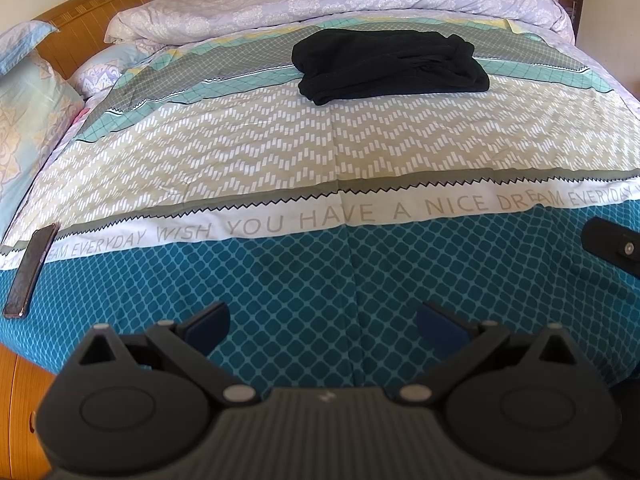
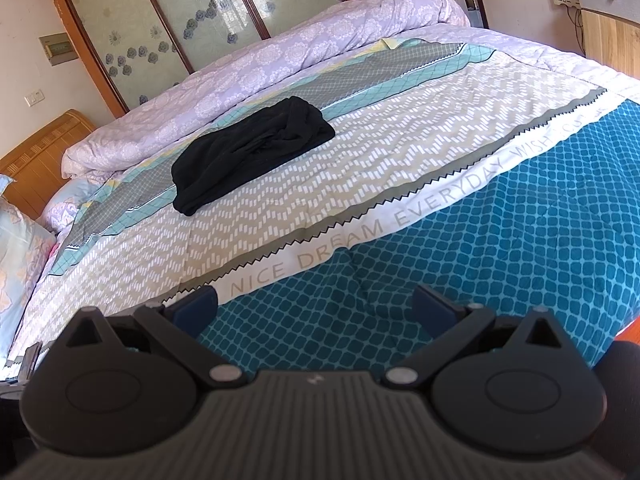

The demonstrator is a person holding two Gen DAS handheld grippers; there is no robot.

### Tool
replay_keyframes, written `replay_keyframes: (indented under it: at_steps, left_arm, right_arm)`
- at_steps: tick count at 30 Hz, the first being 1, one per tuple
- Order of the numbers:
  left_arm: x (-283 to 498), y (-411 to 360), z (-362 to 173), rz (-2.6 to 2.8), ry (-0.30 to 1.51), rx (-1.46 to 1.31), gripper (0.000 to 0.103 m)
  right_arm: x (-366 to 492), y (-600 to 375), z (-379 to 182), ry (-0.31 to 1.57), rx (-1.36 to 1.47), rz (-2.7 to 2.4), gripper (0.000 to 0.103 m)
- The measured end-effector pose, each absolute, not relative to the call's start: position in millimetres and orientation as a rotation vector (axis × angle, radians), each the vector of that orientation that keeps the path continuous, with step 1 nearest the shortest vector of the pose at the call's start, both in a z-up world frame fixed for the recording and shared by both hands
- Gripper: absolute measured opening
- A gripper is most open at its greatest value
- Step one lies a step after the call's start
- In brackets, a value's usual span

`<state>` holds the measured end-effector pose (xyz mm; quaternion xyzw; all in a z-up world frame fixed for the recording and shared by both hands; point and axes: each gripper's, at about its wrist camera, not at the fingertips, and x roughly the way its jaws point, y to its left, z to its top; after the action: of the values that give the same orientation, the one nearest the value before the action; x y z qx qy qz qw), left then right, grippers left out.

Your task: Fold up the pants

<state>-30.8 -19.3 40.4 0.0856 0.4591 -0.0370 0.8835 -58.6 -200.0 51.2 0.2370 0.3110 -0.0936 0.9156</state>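
Note:
Black pants lie folded into a compact bundle far out on the patterned bedspread; the right wrist view shows the pants at upper left. My left gripper hovers open over the teal near edge of the bed, well short of the pants, nothing between its fingers. My right gripper is also open and empty above the teal band, far from the pants. The tip of the right gripper shows at the right edge of the left wrist view.
A rolled lilac quilt lies behind the pants. A phone rests at the left bed edge. Pillows and a wooden headboard are at left. A wardrobe and a drawer unit stand beyond.

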Motion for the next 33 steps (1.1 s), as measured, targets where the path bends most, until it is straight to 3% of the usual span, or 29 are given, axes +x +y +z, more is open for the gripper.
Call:
replay_keyframes:
  at_steps: [33]
  left_arm:
    - [-30.6,-23.6,44.6,-0.080,0.952,0.185,0.103]
  right_arm:
    - [-57.7,-200.2,53.7,0.637,0.483,-0.190,0.103]
